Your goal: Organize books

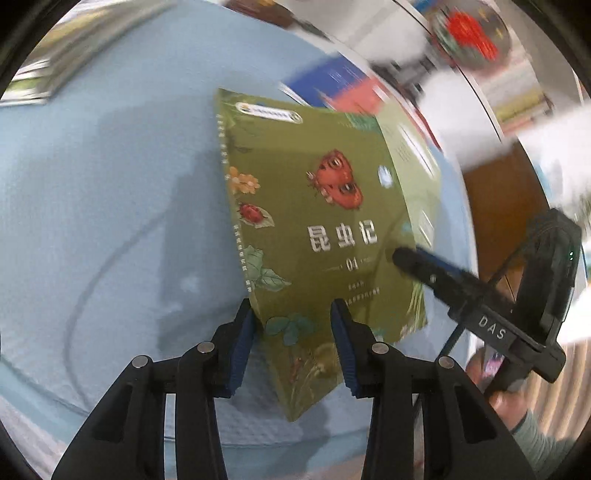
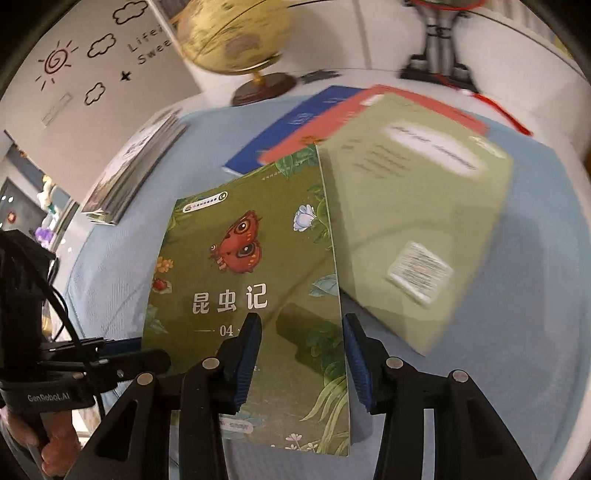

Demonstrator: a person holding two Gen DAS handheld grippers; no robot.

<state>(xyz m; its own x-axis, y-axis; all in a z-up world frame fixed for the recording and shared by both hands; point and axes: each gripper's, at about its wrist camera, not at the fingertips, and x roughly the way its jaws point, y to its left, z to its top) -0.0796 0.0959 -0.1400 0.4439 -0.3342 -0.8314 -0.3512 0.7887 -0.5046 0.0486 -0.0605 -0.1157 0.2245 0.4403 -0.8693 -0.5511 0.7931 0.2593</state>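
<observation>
5 books (image 2: 251,295), 2 grippers (image 2: 301,354), 1 globe (image 2: 232,33), 1 blue cloth (image 2: 535,295)

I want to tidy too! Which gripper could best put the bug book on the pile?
Probably the right gripper: it grips the insect book's edge beside the pile; the left gripper is at the far spine.

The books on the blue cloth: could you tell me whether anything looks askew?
Yes. The butterfly book lies crooked, overlapping a pale green book that sits skewed on the red book and blue book: a fanned heap, not a squared stack.
</observation>
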